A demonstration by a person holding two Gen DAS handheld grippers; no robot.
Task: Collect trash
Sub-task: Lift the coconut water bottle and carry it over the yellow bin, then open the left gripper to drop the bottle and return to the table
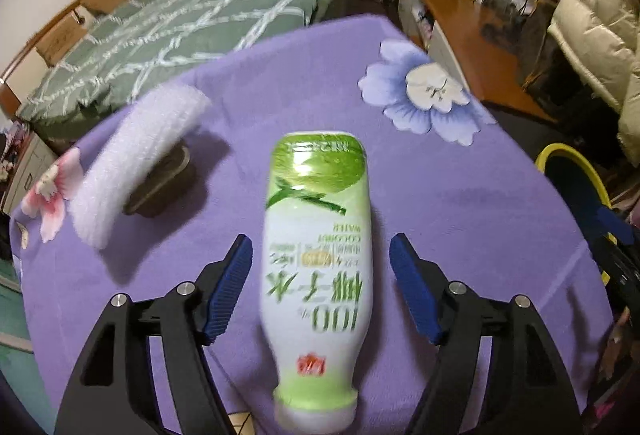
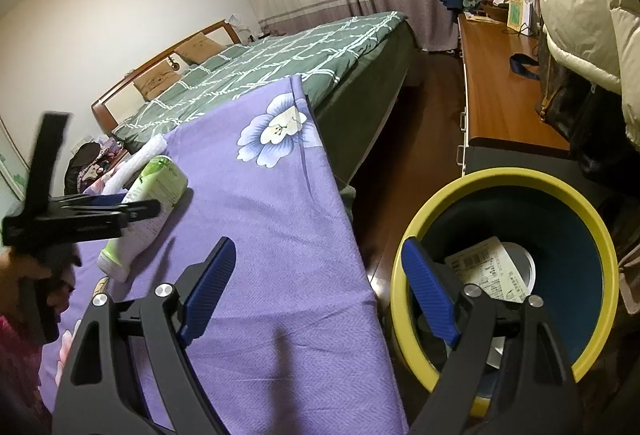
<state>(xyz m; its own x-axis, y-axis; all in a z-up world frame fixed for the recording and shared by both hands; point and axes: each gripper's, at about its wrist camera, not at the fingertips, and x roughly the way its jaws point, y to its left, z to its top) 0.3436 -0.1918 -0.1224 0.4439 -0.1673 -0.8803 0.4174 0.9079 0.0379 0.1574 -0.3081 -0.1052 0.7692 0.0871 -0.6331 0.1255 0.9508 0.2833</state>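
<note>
Centre frame, left gripper (image 1: 320, 291), jaws wide, straddles a lying coconut-water bottle (image 1: 316, 255) to grasp it; right gripper (image 2: 316, 291) hangs wide, empty, beside the bin (image 2: 404, 259).

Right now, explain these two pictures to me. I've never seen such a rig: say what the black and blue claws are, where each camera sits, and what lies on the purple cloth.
The claws are two-finger grippers, one in each of a person's hands. A fisheye camera on each looks forward along its fingers.

The left wrist view shows the left gripper open, its blue pads either side of a green and white bottle lying on the purple cloth, not closed on it. Beyond lies a white fluffy roll over a dark object I cannot identify.

The right wrist view shows the right gripper open and empty, between the table edge and a yellow-rimmed bin on the floor, which already holds a printed package.
</note>
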